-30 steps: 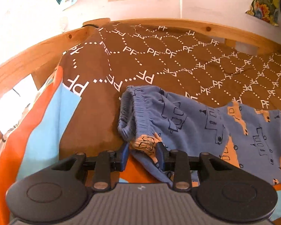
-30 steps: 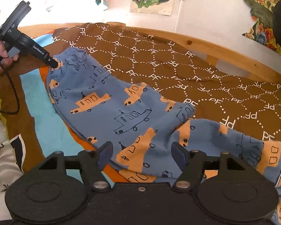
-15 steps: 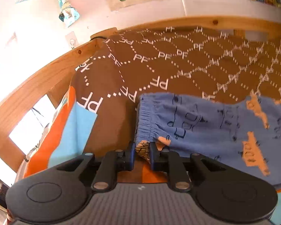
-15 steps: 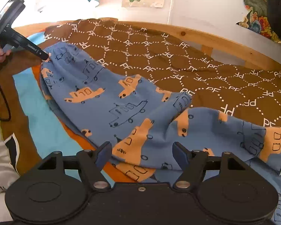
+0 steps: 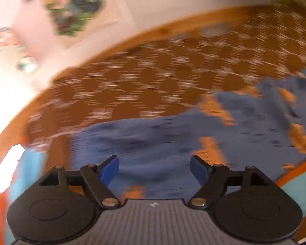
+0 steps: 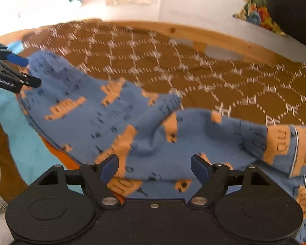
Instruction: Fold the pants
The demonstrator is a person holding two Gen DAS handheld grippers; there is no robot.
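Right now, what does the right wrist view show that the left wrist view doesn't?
Only the right wrist view shows the left gripper from outside, open beside the waistband end of the pants, plus the piped leg cuffs and the right gripper, open over the legs. Only the left wrist view, heavily blurred, shows the left gripper's own blue fingers spread wide with cloth lying below them. Both share the blue pants, the brown patterned bedspread and the wooden bed frame.
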